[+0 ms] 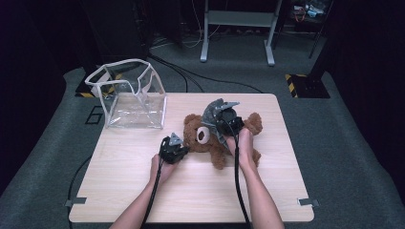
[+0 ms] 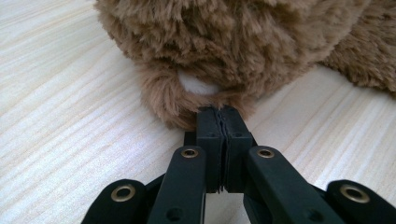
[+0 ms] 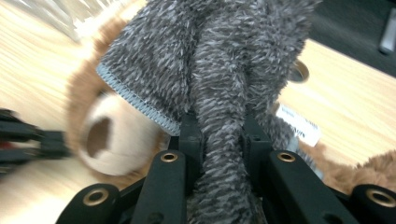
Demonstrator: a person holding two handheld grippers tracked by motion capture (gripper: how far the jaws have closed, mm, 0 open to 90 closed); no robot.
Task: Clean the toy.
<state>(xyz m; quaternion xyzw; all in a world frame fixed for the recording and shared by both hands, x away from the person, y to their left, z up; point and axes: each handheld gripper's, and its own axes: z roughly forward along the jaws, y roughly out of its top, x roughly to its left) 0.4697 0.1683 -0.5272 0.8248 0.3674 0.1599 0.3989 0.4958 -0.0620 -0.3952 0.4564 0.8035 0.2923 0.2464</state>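
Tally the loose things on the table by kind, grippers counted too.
Brown teddy bear: 1
Grey fuzzy garment on the bear: 1
Clear plastic bag: 1
Grippers, left gripper and right gripper: 2
Total: 5

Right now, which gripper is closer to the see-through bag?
Left. The left gripper sits just in front of the see-through bag, pinching the teddy bear's ear. The right gripper is farther off to the bag's right, over the bear, clamped on grey cloth.
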